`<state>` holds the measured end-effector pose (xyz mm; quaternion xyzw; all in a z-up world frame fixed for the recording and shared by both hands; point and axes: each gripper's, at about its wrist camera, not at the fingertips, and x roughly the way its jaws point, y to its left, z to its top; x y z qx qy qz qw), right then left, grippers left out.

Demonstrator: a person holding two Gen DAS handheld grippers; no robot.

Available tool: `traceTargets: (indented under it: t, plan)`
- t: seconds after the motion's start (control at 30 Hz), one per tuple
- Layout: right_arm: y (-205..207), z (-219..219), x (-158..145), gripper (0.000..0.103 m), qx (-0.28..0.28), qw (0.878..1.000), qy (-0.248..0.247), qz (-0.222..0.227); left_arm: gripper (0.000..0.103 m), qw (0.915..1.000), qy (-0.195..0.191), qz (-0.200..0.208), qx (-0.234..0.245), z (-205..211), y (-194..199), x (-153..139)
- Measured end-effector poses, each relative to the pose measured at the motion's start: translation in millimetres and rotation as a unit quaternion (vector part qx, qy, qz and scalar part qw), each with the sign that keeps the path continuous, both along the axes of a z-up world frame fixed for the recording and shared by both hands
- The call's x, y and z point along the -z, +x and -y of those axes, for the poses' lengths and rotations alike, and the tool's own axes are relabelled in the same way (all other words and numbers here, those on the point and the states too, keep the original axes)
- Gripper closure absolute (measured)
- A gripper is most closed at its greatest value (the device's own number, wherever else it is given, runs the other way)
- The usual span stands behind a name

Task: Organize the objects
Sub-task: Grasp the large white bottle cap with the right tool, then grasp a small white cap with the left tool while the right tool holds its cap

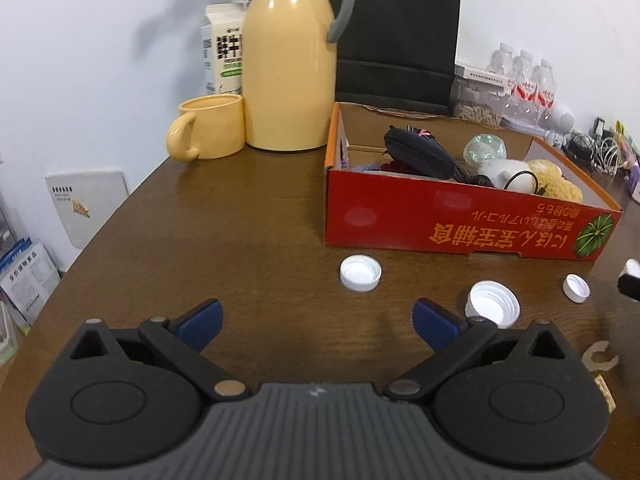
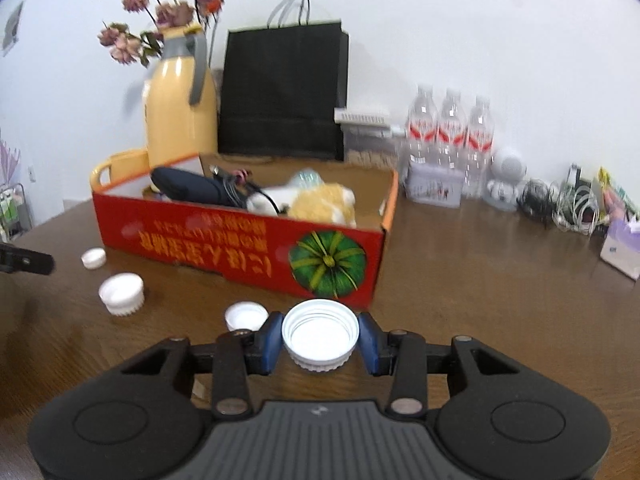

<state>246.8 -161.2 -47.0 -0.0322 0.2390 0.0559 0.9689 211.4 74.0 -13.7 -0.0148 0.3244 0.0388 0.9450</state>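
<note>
My right gripper (image 2: 320,338) is shut on a large white bottle cap (image 2: 320,334), open side up, held just in front of the red cardboard box (image 2: 240,248). My left gripper (image 1: 318,322) is open and empty above the brown table. White caps lie on the table: a small cap (image 1: 360,273), a large ridged cap (image 1: 494,304) by my right finger, and a smaller cap (image 1: 576,288). In the right wrist view they show as the far small cap (image 2: 94,258), the ridged cap (image 2: 122,294) and the near cap (image 2: 246,316). The box (image 1: 460,224) holds a black pouch, plush toys and cables.
A yellow thermos jug (image 1: 290,60), yellow mug (image 1: 208,126), milk carton (image 1: 222,52) and black paper bag (image 1: 400,36) stand behind the box. Water bottles (image 2: 450,128), a tin, a white figurine and cables line the right back. A small beige clip (image 1: 600,360) lies near the table's front right.
</note>
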Motion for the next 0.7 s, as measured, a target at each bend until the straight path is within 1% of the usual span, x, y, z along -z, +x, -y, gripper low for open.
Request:
traceTargets:
  t: [0.13, 0.37, 0.6, 0.63, 0.7]
  plan:
    - [-2.6, -9.3, -3.8, 0.064, -0.002, 1.000, -0.001, 0.020, 0.000, 0.9999, 0.011, -0.002, 0.002, 5.6, 17.5, 1.3]
    - [-2.3, -12.2, -3.6, 0.064, -0.002, 1.000, -0.001, 0.022, 0.000, 0.9998, 0.016, -0.012, -0.003, 11.6, 44.0, 12.5]
    - [-2.7, -12.6, -3.3, 0.064, -0.002, 1.000, 0.001, 0.021, 0.000, 0.9998, 0.018, -0.011, 0.000, 15.0, 56.4, 18.7]
    - [-2.9, -12.4, -3.4, 0.064, -0.002, 1.000, 0.001, 0.021, 0.002, 0.9998, 0.018, -0.011, 0.003, 15.8, 57.0, 19.5]
    - [-3.2, -12.7, -3.4, 0.064, -0.002, 1.000, 0.001, 0.021, 0.016, 0.9997, 0.017, -0.012, 0.009, 17.1, 57.6, 20.5]
